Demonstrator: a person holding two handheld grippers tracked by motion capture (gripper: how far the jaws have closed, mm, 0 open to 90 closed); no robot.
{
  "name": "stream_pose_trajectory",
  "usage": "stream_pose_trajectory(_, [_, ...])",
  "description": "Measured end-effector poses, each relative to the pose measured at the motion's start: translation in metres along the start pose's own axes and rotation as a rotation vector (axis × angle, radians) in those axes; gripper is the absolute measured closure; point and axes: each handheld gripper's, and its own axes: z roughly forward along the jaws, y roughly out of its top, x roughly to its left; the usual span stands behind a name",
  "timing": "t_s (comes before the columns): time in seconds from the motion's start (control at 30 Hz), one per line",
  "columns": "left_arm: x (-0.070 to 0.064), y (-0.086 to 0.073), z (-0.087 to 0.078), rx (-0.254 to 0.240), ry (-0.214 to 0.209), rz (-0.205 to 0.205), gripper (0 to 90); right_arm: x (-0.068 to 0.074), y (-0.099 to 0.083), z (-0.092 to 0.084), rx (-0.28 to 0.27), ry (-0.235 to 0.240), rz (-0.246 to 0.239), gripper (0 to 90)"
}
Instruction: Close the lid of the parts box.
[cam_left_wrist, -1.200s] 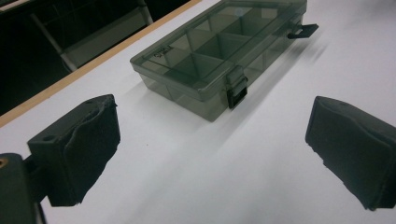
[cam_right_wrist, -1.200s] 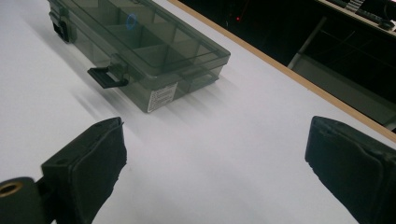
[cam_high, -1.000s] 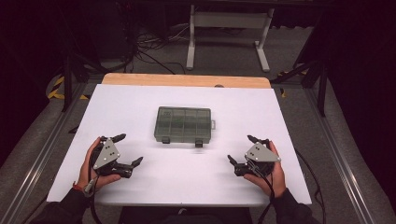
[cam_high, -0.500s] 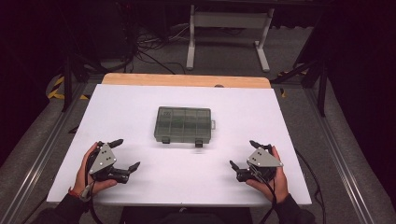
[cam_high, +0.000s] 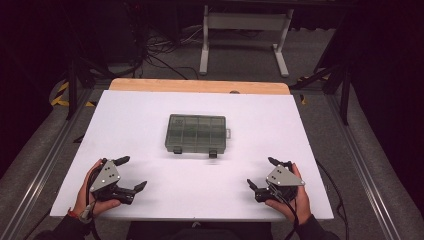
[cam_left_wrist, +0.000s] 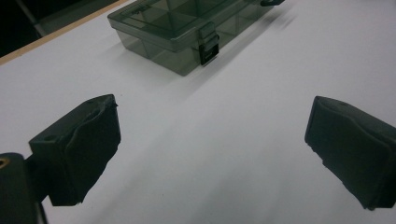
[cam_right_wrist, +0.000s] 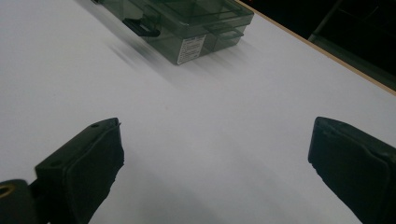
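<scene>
A smoky translucent compartment box (cam_high: 196, 133) lies shut in the middle of the white table (cam_high: 135, 120), its two dark latches facing me. My left gripper (cam_high: 131, 173) rests near the front left, open and holding nothing. My right gripper (cam_high: 261, 172) sits at the front right, also open with nothing in it. In the left gripper view the box (cam_left_wrist: 177, 28) lies ahead, well beyond the spread jaws of the left gripper (cam_left_wrist: 212, 121). In the right gripper view the box (cam_right_wrist: 187, 23) sits far ahead of the right gripper (cam_right_wrist: 215, 135), a label on its side.
A wooden strip (cam_high: 200, 86) runs along the table's far edge. Behind it stand a white desk frame (cam_high: 245, 35) and floor cables (cam_high: 160, 55). Metal rails (cam_high: 40, 170) flank the table. A hand (cam_high: 85, 200) holds each gripper near the front edge.
Both grippers have drawn back a little toward the table's front edge. Both stay open. The box has not moved.
</scene>
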Motion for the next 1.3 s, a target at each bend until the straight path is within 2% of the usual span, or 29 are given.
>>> stream_pose_trajectory(0.07, [-0.0002,0.0003,-0.0003,-0.007,0.002,-0.010,4.3,0.0003,-0.0001,-0.0013,-0.005,0.001,-0.002,3.9])
stream_pose_trajectory(0.4, [0.0023,0.0014,0.0008,-0.014,0.016,-0.003,4.3,0.0031,0.0015,-0.0023,-0.020,0.018,-0.009,3.9])
stream_pose_trajectory(0.63, [0.0059,0.0027,0.0030,-0.022,0.010,-0.009,4.5,0.0055,0.0029,-0.0047,-0.022,0.017,-0.013,4.0])
stream_pose_trajectory(0.73, [0.0065,0.0035,0.0046,-0.020,0.010,0.001,4.4,0.0036,0.0021,-0.0066,-0.028,0.009,-0.003,4.0])
stream_pose_trajectory(0.8, [0.0068,0.0037,0.0052,-0.022,0.010,-0.008,4.4,0.0016,0.0014,-0.0071,-0.034,0.006,0.011,4.0])
stream_pose_trajectory(0.9, [0.0077,0.0038,0.0048,-0.020,0.009,-0.006,4.4,-0.0018,0.0006,-0.0070,-0.047,0.021,0.050,4.1])
stream_pose_trajectory(1.3, [0.0089,0.0035,0.0048,-0.020,0.019,-0.010,4.5,-0.0038,0.0004,-0.0070,-0.052,0.013,0.059,4.4])
